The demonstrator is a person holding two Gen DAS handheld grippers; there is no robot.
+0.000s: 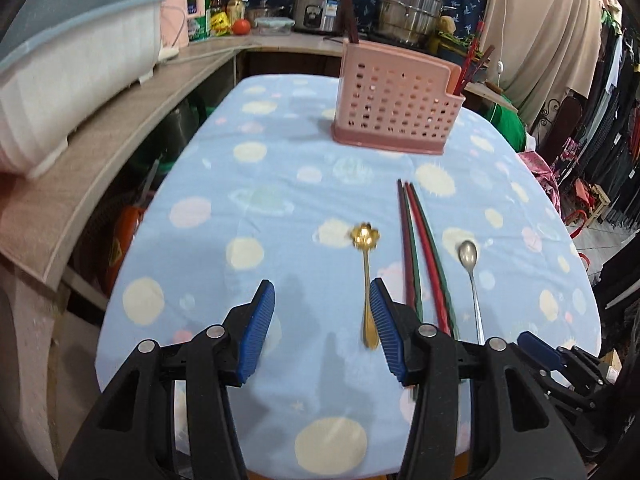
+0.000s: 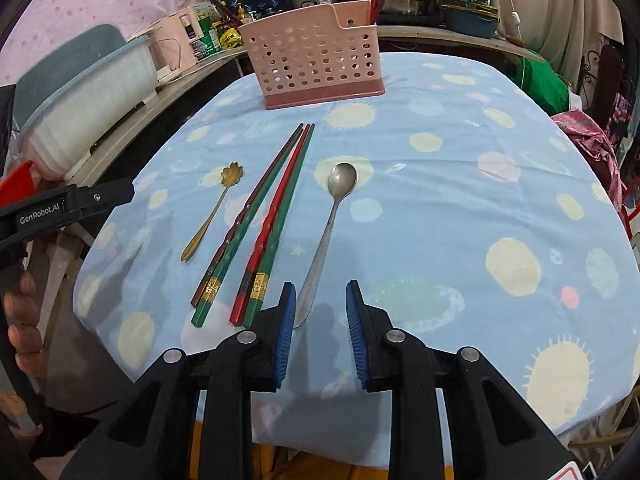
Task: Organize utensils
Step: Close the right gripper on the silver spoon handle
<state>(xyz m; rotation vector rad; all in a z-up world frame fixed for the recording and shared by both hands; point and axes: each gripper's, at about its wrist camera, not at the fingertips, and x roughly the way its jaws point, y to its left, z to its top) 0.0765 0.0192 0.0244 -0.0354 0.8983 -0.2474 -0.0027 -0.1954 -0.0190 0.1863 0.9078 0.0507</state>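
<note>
Blue spotted tablecloth, both hand-held grippers wide open, empty, seemingly hovering, gold spoon near left.

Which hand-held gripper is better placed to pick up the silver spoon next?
Right. The right hand-held gripper is open with the silver spoon handle's end just beside its left pad. The left hand-held gripper sits by the gold spoon, with the chopsticks between it and the silver one.
</note>
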